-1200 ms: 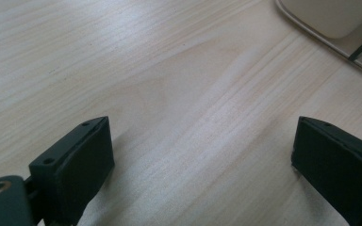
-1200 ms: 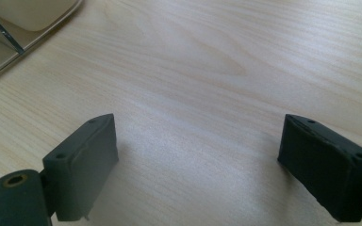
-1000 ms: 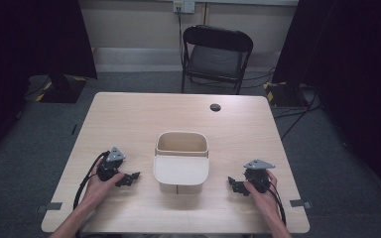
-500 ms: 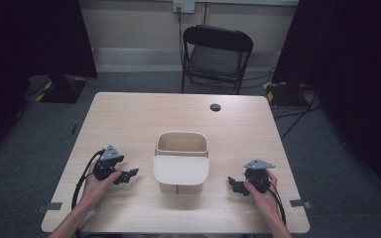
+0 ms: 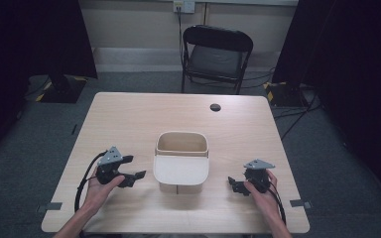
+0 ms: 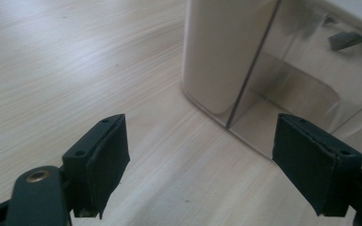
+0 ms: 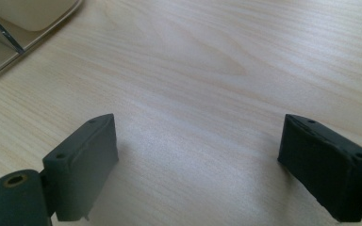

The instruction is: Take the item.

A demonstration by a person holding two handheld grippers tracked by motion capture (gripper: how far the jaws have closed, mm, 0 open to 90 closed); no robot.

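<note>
Left gripper (image 5: pixel 135 177) has crept a bit toward the cream plastic bin with a hinged lid panel (image 5: pixel 181 163) vs the earlier frames; right gripper (image 5: pixel 234 185) looks the same as before, parked lower right of the high view. Bin hasn't shifted.

Bin sits centre of the pale wooden table (image 5: pixel 129 119), a little below mid-frame, between the two grippers. Its front face shows in the upper right of the left gripper view (image 6: pixel 217 52), w/ a shiny reflective panel beside it. In the right gripper view just a corner of it (image 7: pixel 28 14) peeks in at upper left.

Both grippers empty, jaws spread wide, nothing between them but bare tabletop. Left one points at the bin, near it but apart, prob. lined up to take hold of a side or the lid. Right one rests low on the table, also facing inward toward the bin, further off; I'd guess it waits to steady or grab the other side. Each is held in a hand coming up from the bottom edge.

Count: 1 bin, 2 grippers, 1 table, 1 small black round disc (image 5: pixel 215 107) upper centre of the tabletop, 1 black folding chair (image 5: pixel 217 57) behind the table at top of frame.
</note>
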